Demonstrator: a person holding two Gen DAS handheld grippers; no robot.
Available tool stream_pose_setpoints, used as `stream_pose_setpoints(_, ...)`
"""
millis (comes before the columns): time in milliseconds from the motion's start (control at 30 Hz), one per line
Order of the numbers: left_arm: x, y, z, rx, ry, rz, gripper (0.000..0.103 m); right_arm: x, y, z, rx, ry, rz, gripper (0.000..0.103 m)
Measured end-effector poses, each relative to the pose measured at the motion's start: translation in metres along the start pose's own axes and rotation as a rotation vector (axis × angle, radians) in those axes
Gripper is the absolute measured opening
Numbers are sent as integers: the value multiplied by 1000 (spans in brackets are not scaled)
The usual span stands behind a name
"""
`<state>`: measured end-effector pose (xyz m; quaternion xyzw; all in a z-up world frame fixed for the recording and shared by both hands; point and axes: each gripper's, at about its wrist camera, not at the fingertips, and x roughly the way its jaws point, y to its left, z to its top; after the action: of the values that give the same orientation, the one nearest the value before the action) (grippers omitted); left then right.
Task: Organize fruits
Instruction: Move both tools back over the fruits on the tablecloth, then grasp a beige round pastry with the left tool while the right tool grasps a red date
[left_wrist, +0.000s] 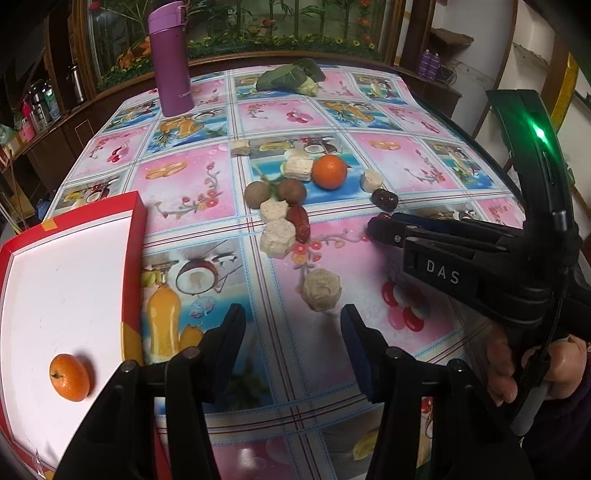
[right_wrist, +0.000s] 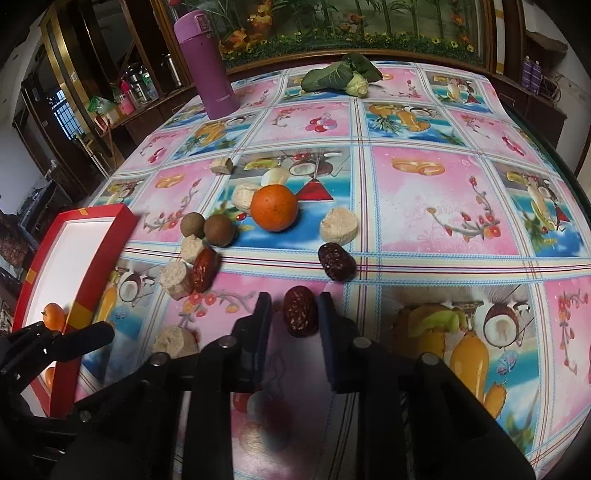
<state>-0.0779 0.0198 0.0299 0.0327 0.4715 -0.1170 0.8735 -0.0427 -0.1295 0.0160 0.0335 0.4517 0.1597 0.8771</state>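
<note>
A red-rimmed white tray lies at the table's left edge with one small orange in it. On the cloth lie a second orange, two brown longans, red dates and pale cut chunks. My left gripper is open and empty, low over the cloth beside the tray. My right gripper is open with a dark red date lying between its jaws on the cloth; I cannot tell whether the pads touch it. Another dark date lies just beyond.
A purple flask stands at the back left, and a leafy green vegetable at the far edge. The right gripper body reaches in from the right in the left wrist view. Cabinets surround the table.
</note>
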Motion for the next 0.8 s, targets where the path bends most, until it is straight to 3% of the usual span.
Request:
stream_pose_setpoints(267, 8, -9, 5, 10, 16, -18, 49, -4, -27, 2, 105, -2, 123, 21)
stream_pose_setpoints(567, 25, -13, 10, -20, 41, -21, 40, -12, -31, 3, 129, -33, 150, 21)
stream_pose_setpoints(800, 28, -13, 12, -14, 18, -18, 24, -13, -30, 2, 130, -43, 155, 21)
